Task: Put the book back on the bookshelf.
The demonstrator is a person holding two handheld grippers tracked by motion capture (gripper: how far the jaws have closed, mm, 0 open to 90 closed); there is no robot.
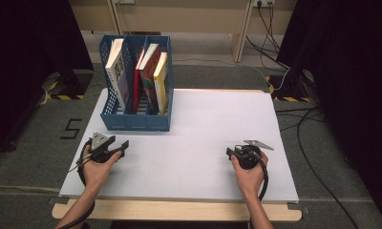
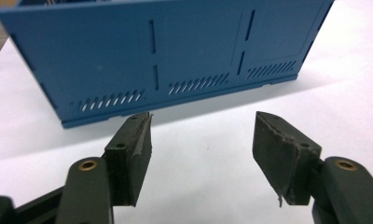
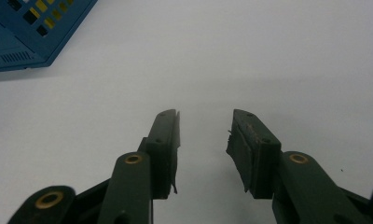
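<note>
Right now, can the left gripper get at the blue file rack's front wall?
Probably yes. The left gripper faces the blue file rack with jaws open and empty, and bare white table lies between them.

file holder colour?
Blue file holder with slotted walls, clearest in the left gripper view.

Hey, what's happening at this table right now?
A person sits at a white table with a two-jaw gripper in each hand. The left gripper is near the front wall of a blue file rack that holds several upright books. Its jaws stand open with nothing between them. The right gripper is over bare tabletop on the other side, jaws also open and empty. Nothing is being held or touched at this moment.
</note>
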